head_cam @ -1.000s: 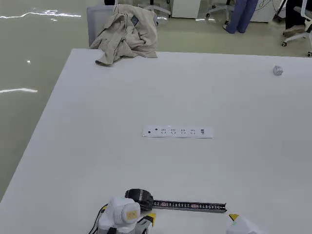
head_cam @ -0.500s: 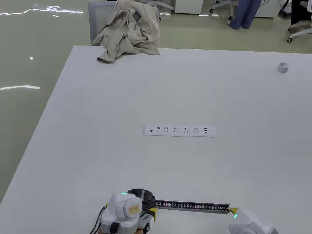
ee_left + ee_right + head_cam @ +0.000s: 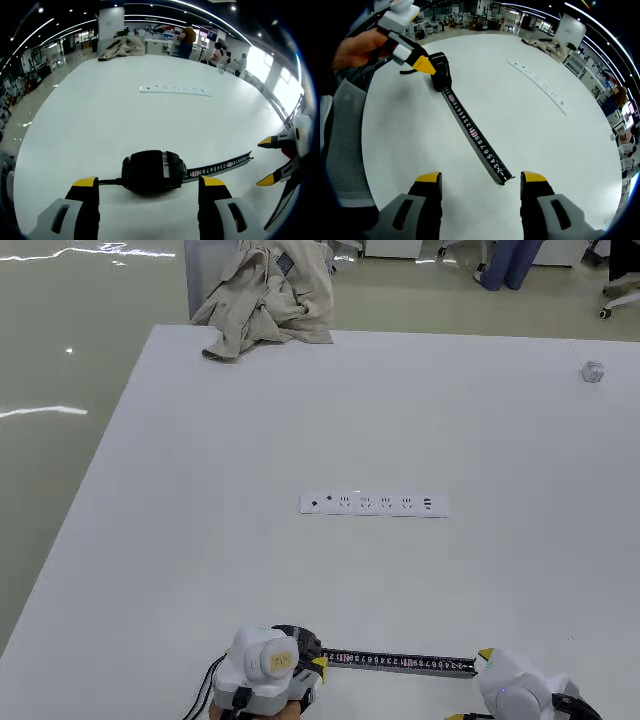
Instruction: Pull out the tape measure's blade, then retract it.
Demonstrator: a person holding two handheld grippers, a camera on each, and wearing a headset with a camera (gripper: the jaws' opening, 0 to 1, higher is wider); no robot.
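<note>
A black tape measure case (image 3: pixel 298 642) lies near the table's front edge, its blade (image 3: pixel 400 661) pulled out flat to the right. My left gripper (image 3: pixel 300 666) is open, with its yellow fingertips (image 3: pixel 85 182) on either side of the case (image 3: pixel 152 171), not pressing it. My right gripper (image 3: pixel 478 680) is open at the blade's far end. In the right gripper view the blade's hook end (image 3: pixel 504 178) lies between the fingertips (image 3: pixel 534 176), apart from both. The blade (image 3: pixel 470 132) runs back to the case (image 3: pixel 440 67) and the left gripper (image 3: pixel 407 50).
A white power strip (image 3: pixel 373 504) lies mid-table. A beige jacket (image 3: pixel 265 285) hangs over a chair at the far left edge. A small crumpled ball (image 3: pixel 593 371) sits far right. The table's left edge (image 3: pixel 80 490) drops to the floor.
The right gripper has come forward until its fingertips flank the blade's end. The left gripper has closed in around the case. The blade's length looks the same.
</note>
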